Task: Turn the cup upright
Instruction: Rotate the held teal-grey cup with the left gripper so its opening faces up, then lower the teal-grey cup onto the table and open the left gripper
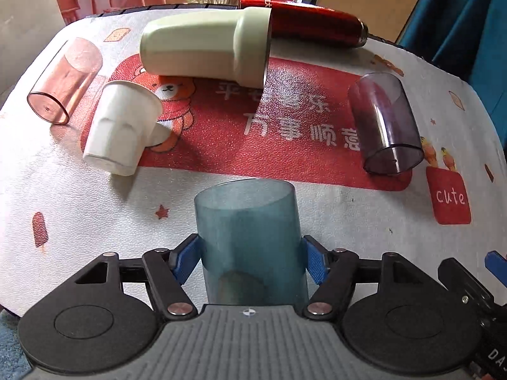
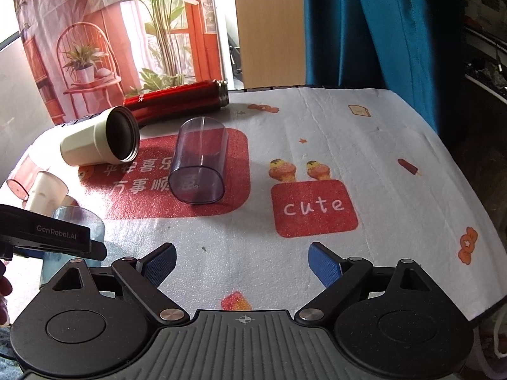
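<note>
My left gripper (image 1: pixel 252 258) is shut on a translucent blue cup (image 1: pixel 250 237), its blue pads (image 1: pixel 187 258) pressed on both sides; the cup stands upright with its open rim up. The same cup (image 2: pixel 82 221) shows at the left in the right wrist view, behind the left gripper's body. My right gripper (image 2: pixel 242 261) is open and empty above the tablecloth. Lying on their sides are a purple cup (image 1: pixel 385 123) (image 2: pixel 199 163), a pink cup (image 1: pixel 65 80), a white cup (image 1: pixel 122 128) and a large cream tumbler (image 1: pixel 206 49) (image 2: pixel 101 137).
A red thermos (image 1: pixel 317 22) (image 2: pixel 177 96) lies at the table's far edge behind the tumbler. The patterned cloth (image 2: pixel 364 145) covers the table, with a red "cute" patch (image 2: pixel 313 207). A blue curtain (image 2: pixel 380 25) hangs beyond the right far edge.
</note>
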A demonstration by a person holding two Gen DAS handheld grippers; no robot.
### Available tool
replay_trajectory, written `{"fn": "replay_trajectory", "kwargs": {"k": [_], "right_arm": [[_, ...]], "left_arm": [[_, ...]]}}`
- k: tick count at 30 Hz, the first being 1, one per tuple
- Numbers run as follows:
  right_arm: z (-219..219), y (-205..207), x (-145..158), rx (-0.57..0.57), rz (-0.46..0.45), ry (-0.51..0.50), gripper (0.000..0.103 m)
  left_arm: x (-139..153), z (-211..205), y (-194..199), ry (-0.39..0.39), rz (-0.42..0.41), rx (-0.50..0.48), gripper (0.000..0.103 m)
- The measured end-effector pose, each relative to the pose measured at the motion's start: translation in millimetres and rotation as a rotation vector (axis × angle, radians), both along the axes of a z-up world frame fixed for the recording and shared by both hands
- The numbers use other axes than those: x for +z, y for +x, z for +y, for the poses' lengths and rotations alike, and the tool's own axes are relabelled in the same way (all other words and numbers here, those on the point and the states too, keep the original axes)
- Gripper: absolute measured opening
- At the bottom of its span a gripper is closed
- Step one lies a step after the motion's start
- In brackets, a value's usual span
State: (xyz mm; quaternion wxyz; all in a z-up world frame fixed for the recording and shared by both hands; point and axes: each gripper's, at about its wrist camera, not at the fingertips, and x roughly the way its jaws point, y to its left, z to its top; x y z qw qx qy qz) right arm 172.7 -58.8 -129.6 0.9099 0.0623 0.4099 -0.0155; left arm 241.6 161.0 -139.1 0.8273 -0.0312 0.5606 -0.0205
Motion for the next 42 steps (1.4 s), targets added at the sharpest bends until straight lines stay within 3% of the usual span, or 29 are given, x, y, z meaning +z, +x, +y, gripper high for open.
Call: {"fn": "replay_trajectory", "kwargs": {"k": [9, 12, 21, 26, 34, 38, 42], "right_arm": [[27, -5, 0, 0.070, -0.002, -0.034, 0.089], [40, -7, -2, 0.102, 0.004, -0.048, 0.088], [65, -11, -4, 0.157, 0.014, -0.080, 0.088], [70, -11, -5, 0.167, 0.021, -0.094, 0.088], [74, -12, -5, 0.177, 0.024, -0.109, 0.088], [75, -13, -6, 0.183, 0.026, -0.107, 0.088], [75, -12, -7, 0.186, 0.030, -0.104, 0.088]], "left_arm": [[14, 25, -50, 0.010, -0.132, -0.028, 0.071], [17, 39, -59, 0.023, -0.161, 0.005, 0.071], [33, 103, -64, -0.042, -0.209, 0.170, 0.070], [35, 127, -57, 0.001, -0.239, 0.232, 0.070], [37, 148, -43, 0.045, -0.317, 0.276, 0.070], [28, 154, -41, 0.002, -0.276, 0.294, 0.070], [24, 144, -45, 0.010, -0.278, 0.250, 0.070]]}}
